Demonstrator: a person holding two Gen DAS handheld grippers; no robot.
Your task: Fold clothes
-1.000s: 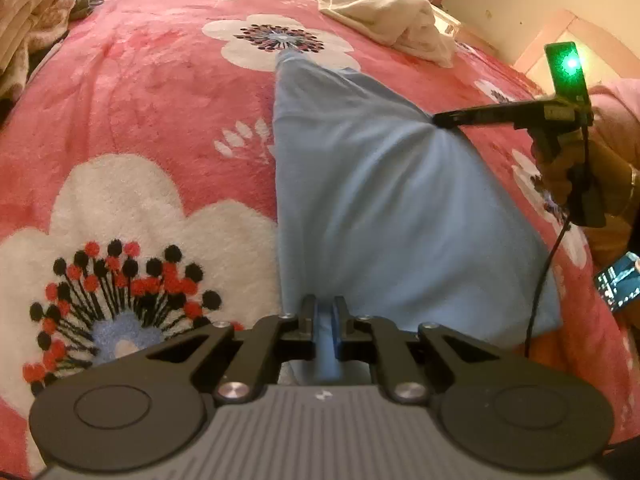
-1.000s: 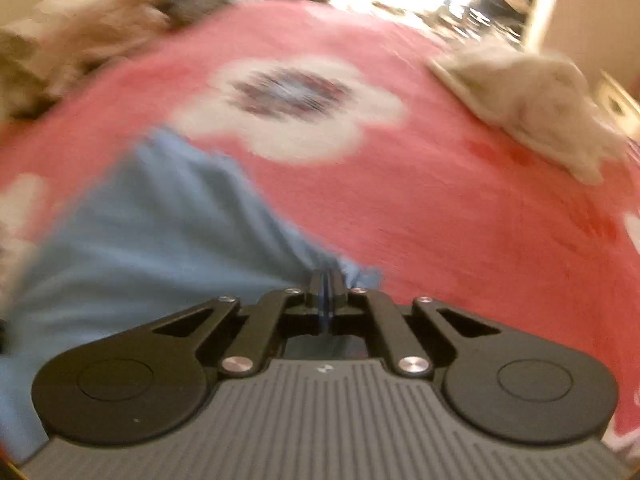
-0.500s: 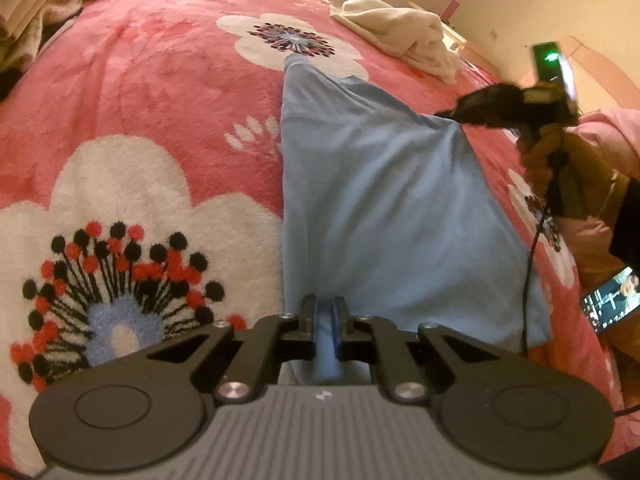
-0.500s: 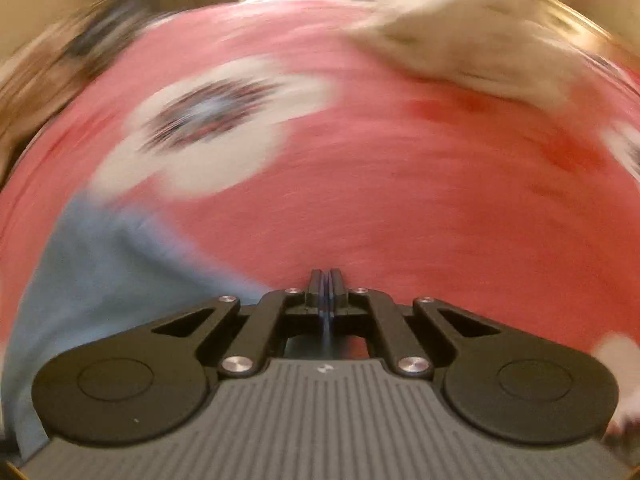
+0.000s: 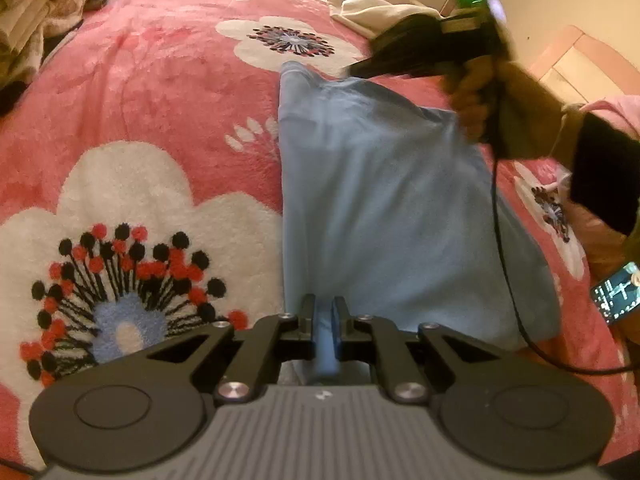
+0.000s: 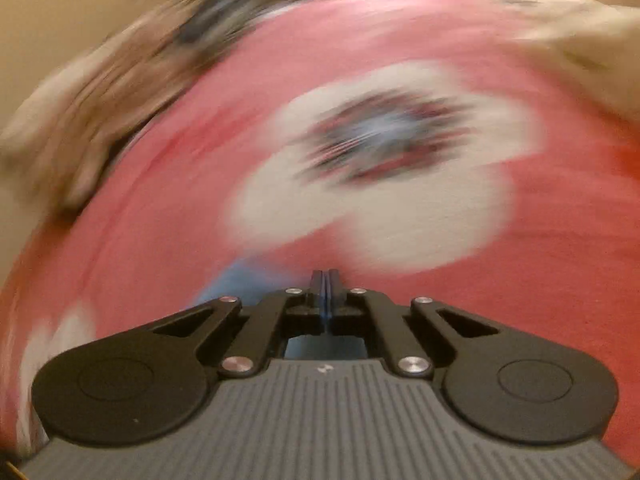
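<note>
A light blue garment (image 5: 380,208) lies on the pink flowered bedspread (image 5: 160,80). My left gripper (image 5: 324,304) is shut on the garment's near edge, a strip of blue cloth pinched between its fingers. In the left wrist view my right gripper (image 5: 354,72), held by a hand (image 5: 480,96), hovers over the far end of the garment with a raised fold of cloth trailing from it. The right wrist view is blurred; there the right gripper (image 6: 325,276) has a thin line of blue cloth (image 6: 240,280) between its jaws, which are starting to open.
A beige cloth (image 5: 372,12) lies at the far side of the bed, and a pile of clothes (image 5: 36,12) sits at the far left. A phone (image 5: 618,292) shows at the right edge. A black cable (image 5: 504,240) hangs from the right gripper across the garment.
The right gripper has swept left and away across the garment, carrying its corner toward the far end. The left gripper has stayed put on the near edge.
</note>
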